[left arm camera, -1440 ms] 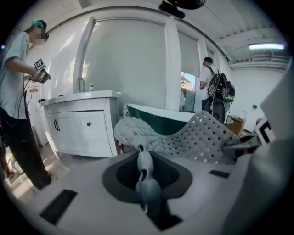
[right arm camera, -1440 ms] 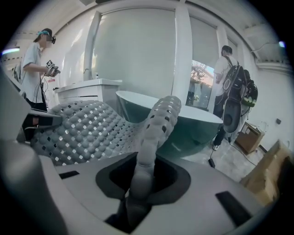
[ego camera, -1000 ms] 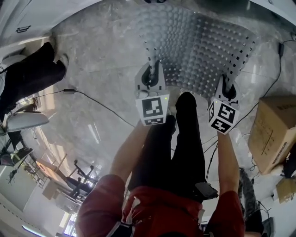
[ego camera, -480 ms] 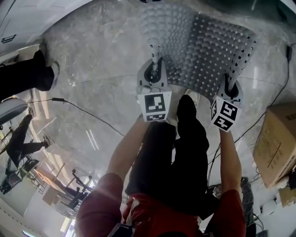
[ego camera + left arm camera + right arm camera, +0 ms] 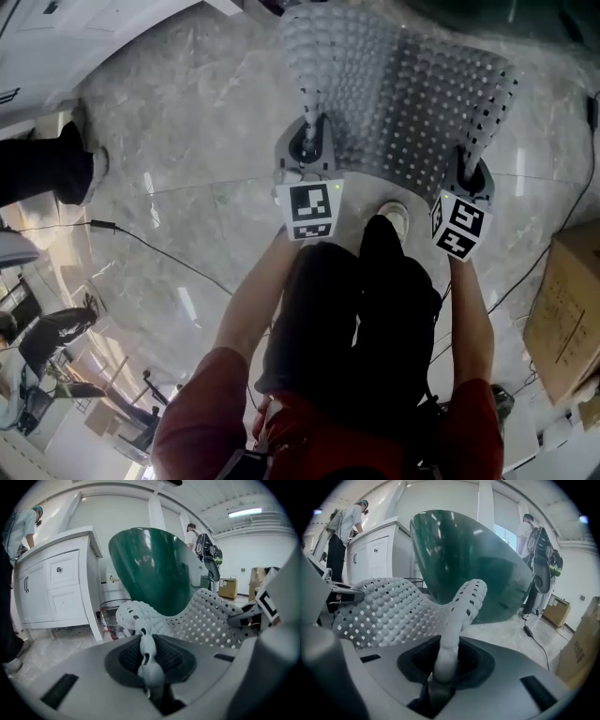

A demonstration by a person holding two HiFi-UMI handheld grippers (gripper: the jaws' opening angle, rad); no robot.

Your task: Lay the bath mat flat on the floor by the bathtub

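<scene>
1. While both grippers pinch its near edge, the head view shows the grey, bubble-textured bath mat spread out ahead of the person over the marble floor. The left gripper is clamped on the mat's near left corner and the right gripper on its near right corner. Each gripper's marker cube faces up at the camera. The person's dark-trousered legs stand between the two arms, with one pale shoe just behind the mat's near edge. A cardboard box sits at the right and a thin cable runs across the floor at the left. Whether the mat's far edge rests on the floor cannot be told
2. Looking along the left gripper, its view shows the jaws clenched on a bunched fold of the bath mat. The perforated sheet sags to the right, towards the other gripper. A dark green bathtub rises close behind the mat, with a white vanity cabinet to its left
3. Seen from the right gripper, the jaws grasp a rolled strip of the bath mat. The rest of the sheet stretches left in front of the bathtub. The cabinet stands at the left and the cardboard box at the far right
</scene>
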